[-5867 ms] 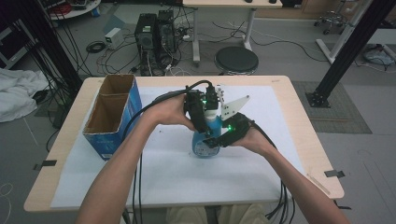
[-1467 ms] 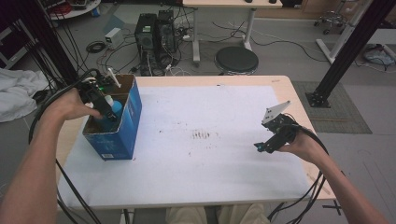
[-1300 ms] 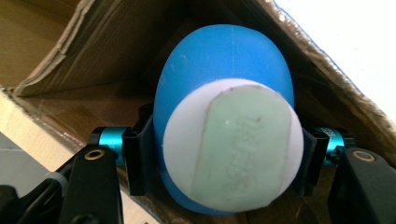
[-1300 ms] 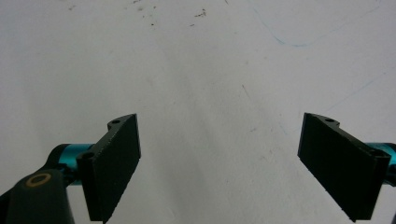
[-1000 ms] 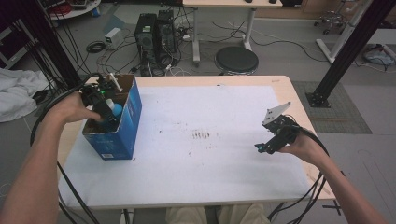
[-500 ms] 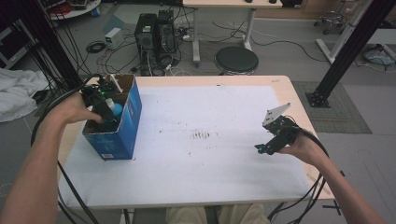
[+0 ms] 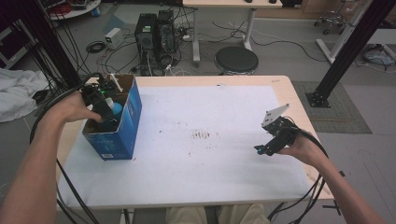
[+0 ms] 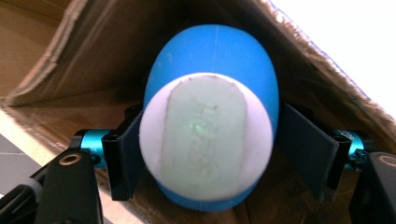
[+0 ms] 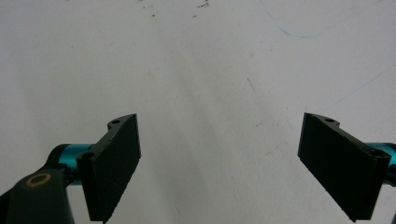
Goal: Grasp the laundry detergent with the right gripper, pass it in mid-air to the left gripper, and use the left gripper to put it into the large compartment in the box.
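A blue bottle (image 8: 212, 56) with a white cap (image 8: 205, 140) sits between the jaws of my left gripper (image 8: 210, 154), which is shut on it inside a cardboard box. In the high view this left gripper (image 7: 105, 116) reaches down into the blue open-topped box (image 7: 128, 126) at the table's left, and the bottle (image 7: 115, 108) shows just above the rim. My right gripper (image 7: 261, 150) hovers low over the white sheet at the table's right. Its jaws stand wide apart with nothing between them in the right gripper view (image 9: 219, 158).
A white sheet (image 7: 201, 158) with small dark specks covers most of the wooden table (image 7: 289, 93). Cables trail from both grippers off the near edge. Behind the table stand computer towers (image 7: 156, 32) and a round stool (image 7: 236, 59).
My left gripper has sunk slightly deeper into the box with the bottle. The right gripper has stayed in place, open.
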`<act>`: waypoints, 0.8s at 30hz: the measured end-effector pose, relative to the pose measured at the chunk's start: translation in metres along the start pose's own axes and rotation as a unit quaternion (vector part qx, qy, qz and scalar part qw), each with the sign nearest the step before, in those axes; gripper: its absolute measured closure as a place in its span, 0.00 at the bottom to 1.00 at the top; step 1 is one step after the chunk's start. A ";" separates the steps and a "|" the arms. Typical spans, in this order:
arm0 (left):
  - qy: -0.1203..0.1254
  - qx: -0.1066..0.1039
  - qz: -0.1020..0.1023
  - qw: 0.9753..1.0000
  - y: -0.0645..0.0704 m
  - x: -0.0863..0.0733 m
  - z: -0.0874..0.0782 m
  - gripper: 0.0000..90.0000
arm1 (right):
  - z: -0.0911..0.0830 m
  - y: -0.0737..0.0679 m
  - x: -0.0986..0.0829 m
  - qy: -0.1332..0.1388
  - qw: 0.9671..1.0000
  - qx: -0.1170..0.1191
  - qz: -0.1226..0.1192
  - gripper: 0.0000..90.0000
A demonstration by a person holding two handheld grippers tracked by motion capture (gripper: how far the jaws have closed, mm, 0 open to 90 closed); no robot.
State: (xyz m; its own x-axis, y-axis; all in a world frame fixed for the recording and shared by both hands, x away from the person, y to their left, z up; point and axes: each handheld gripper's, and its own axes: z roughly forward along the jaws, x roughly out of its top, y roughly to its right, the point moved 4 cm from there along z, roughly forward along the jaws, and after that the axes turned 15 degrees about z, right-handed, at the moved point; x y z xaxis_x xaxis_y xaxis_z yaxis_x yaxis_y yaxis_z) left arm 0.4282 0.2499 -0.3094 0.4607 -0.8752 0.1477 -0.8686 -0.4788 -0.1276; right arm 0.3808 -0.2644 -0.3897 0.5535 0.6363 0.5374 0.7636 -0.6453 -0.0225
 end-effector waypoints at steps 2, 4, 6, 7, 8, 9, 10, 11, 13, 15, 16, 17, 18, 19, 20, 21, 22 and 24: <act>-0.001 0.002 0.000 1.000 -0.001 0.000 -0.004 0.30 | 0.000 0.000 0.000 0.001 1.000 0.000 0.000 0.14; -0.004 0.007 0.000 1.000 -0.003 0.000 -0.008 0.29 | 0.000 0.000 0.000 0.001 1.000 0.000 0.000 0.14; -0.001 0.007 -0.002 1.000 -0.003 0.001 -0.011 0.28 | 0.000 0.000 0.000 0.002 1.000 0.000 0.001 0.14; -0.001 0.007 -0.002 1.000 -0.003 0.001 -0.011 0.28 | 0.000 0.000 0.000 0.002 1.000 0.000 0.001 0.14; -0.005 0.007 0.002 1.000 -0.003 0.001 -0.013 0.28 | 0.000 0.000 0.000 0.003 1.000 0.000 0.000 0.14; -0.005 0.007 0.002 1.000 -0.003 0.001 -0.013 0.28 | 0.000 0.000 0.000 0.003 1.000 0.000 0.000 0.14; -0.005 0.009 0.001 1.000 -0.003 0.002 -0.015 0.28 | 0.000 0.000 0.000 0.003 1.000 0.000 0.000 0.14; -0.005 0.011 0.002 1.000 -0.003 0.002 -0.017 0.28 | 0.000 0.000 -0.001 0.003 1.000 0.000 0.000 0.14; -0.003 0.012 0.001 1.000 -0.003 0.002 -0.019 0.28 | 0.000 0.000 -0.001 0.002 1.000 -0.001 0.000 0.14; -0.007 0.012 0.003 1.000 -0.003 0.003 -0.022 0.28 | -0.001 0.000 -0.001 0.002 1.000 0.000 0.000 0.14; -0.008 0.013 0.004 1.000 -0.002 0.004 -0.023 0.28 | -0.001 0.000 -0.001 0.002 1.000 0.000 0.002 0.14; -0.008 0.013 0.004 1.000 -0.002 0.004 -0.023 0.28 | -0.001 0.000 -0.001 0.001 1.000 0.000 0.001 0.14; -0.008 0.016 0.006 1.000 -0.002 0.006 -0.028 0.28 | -0.001 0.001 -0.001 0.002 1.000 0.000 0.001 0.14; -0.006 0.017 0.007 1.000 -0.002 0.007 -0.030 0.28 | -0.001 0.000 -0.001 0.003 1.000 -0.001 0.002 0.14; -0.006 0.018 0.008 1.000 -0.002 0.008 -0.033 0.28 | -0.001 0.000 -0.001 0.004 1.000 -0.001 0.002 0.14; -0.004 0.020 0.010 1.000 -0.001 0.011 -0.036 0.28 | -0.002 0.001 -0.001 0.002 1.000 -0.001 0.001 0.14; -0.004 0.021 0.013 1.000 0.000 0.013 -0.039 0.28 | -0.002 0.000 -0.001 0.003 1.000 0.000 0.002 0.14; -0.001 0.025 0.018 1.000 0.001 0.018 -0.045 0.28 | -0.002 0.000 -0.001 0.003 1.000 -0.001 0.002 0.14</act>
State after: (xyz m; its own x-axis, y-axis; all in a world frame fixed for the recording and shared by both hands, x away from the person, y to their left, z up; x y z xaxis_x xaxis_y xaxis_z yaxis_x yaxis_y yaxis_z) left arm 0.4273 0.2364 -0.2624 0.4304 -0.8918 0.1394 -0.8742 -0.4503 -0.1818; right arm 0.3798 -0.2661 -0.3882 0.5537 0.6314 0.5429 0.7613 -0.6480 -0.0228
